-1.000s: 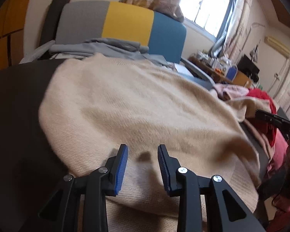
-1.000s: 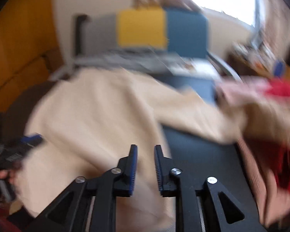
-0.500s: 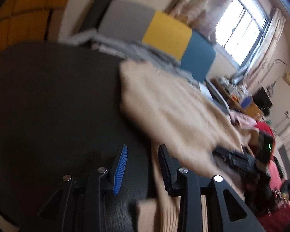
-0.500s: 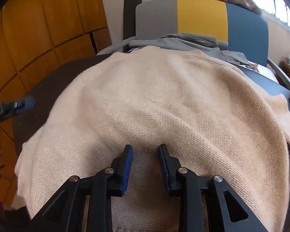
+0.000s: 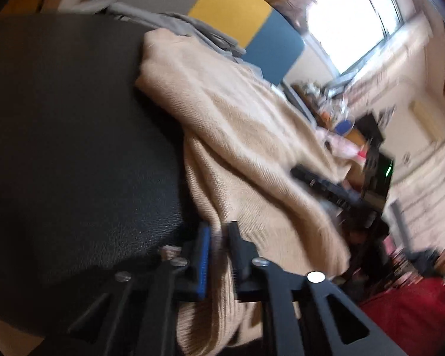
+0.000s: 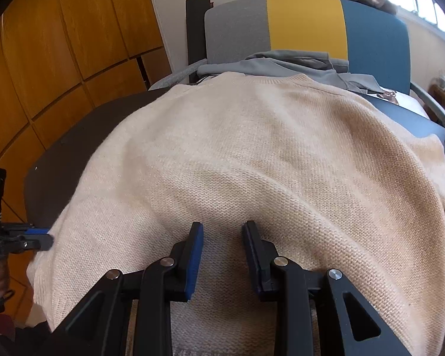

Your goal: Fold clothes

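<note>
You had only begun: your left gripper (image 5: 218,234) jaws had just closed on the beige sweater's (image 6: 252,160) seven-o'clock hem corner, right gripper (image 6: 222,231) jaws parted over the unfolded hem.

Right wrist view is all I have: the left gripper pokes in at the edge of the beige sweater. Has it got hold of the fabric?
Observer: Yes. In the left wrist view the left gripper has just been closing, and the ribbed edge of the beige sweater is pinched between its pads.
Operator: Is that side lying flat?
Observer: No. From there it looks bunched into ridges beside the bare dark table.
Operator: Anything near it that I can't see?
Observer: A red garment lies at that view's lower right.
</note>
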`<state>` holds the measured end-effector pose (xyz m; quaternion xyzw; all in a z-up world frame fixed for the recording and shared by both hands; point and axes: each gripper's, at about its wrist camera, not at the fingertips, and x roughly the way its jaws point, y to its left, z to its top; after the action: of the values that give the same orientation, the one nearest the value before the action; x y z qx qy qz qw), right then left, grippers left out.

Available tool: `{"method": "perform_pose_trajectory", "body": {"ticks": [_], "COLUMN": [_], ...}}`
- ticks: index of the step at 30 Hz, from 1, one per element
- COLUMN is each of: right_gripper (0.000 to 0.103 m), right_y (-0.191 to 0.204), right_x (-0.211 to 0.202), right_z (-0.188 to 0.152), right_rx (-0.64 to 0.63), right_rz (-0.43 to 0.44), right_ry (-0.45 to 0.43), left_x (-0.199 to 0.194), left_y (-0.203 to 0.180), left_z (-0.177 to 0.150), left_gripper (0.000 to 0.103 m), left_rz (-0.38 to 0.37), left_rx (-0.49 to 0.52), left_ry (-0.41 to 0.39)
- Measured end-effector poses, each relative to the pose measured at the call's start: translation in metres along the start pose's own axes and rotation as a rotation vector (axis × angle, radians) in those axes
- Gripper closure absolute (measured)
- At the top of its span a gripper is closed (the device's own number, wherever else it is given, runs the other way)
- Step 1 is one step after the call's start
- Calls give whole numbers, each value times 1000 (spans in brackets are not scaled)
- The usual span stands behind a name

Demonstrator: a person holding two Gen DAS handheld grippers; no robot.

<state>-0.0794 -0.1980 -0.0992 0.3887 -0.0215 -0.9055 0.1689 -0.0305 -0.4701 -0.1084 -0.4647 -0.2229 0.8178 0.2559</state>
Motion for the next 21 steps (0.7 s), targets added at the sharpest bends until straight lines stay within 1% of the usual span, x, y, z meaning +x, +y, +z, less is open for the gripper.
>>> {"method": "perform_pose_trajectory", "body": {"ticks": [1, 3, 6, 9, 12, 17, 19, 21], "right_gripper": [74, 74, 74, 74, 74, 74, 74, 74], "right_y": [-1, -4, -5, -4, -5, -3, -3, -3], "right_x": [1, 2, 3, 4, 3, 3, 3, 3], "right_z": [0, 0, 0, 0, -1, -2, -2, -2], "right_rx": [1, 6, 10, 9, 8, 0, 1, 1], "right_rz": [2, 8, 12, 11, 10, 3, 3, 3], "right_ry": [-1, -2, -3, -4, -4, -3, -3, -3], "left_x": [-4, -15, -37, -67, -101, -159, -183, -201], "left_y": [2, 2, 5, 15, 29, 65, 87, 110], "left_z": [1, 7, 20, 37, 51, 60, 57, 53], "left_gripper": [97, 98, 99, 101, 101, 101, 102, 103], "left_rz": [-19, -29, 10, 10, 36, 113, 170, 236], "left_rx": [-29, -37, -42, -87, -122, -207, -257, -329], "left_ry": [-15, -53, -115, -209, -319, -516, -600, -663]}}
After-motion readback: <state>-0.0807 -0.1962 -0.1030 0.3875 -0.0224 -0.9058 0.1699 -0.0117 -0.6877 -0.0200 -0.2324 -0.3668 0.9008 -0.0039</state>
